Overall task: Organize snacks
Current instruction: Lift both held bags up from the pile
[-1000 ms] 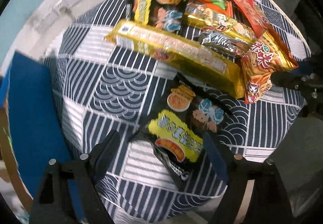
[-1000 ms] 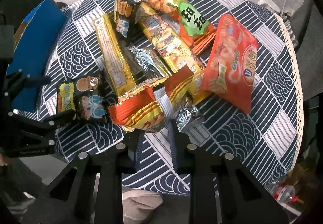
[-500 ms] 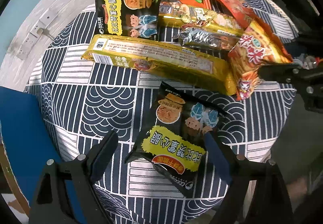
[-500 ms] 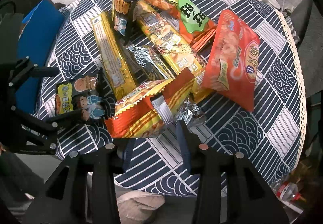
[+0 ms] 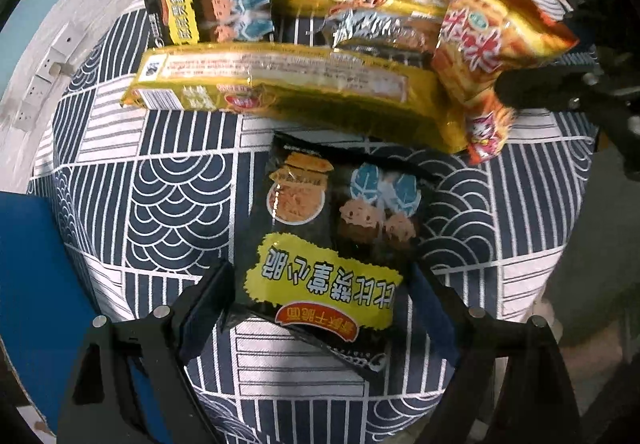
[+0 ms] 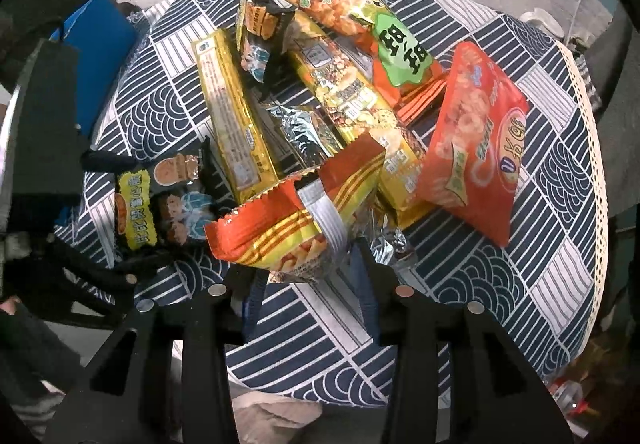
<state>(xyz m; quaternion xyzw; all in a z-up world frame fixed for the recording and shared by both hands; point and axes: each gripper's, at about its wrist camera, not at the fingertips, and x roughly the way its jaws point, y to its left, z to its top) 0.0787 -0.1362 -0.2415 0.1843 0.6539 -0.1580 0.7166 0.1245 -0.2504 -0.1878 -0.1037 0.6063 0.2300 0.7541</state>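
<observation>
A black snack packet with a yellow label lies flat on the patterned tablecloth. My left gripper points straight down over it, open, one finger on each side of its lower half and a sliver of gap at each. The same packet shows at the left of the right wrist view. My right gripper is open a little. The lower edge of an orange and yellow striped bag rests between its fingers, with the pads apart from it. That bag also appears at the upper right of the left wrist view.
The heap holds a long gold pack, a second black packet, a gold nut pack, a silver packet, a green and orange bag and a red bag. A blue board stands at the table's left edge.
My left gripper has come down and rolled, so the black packet now sits between its fingers. My right gripper's jaws have parted from the striped bag's seam.
</observation>
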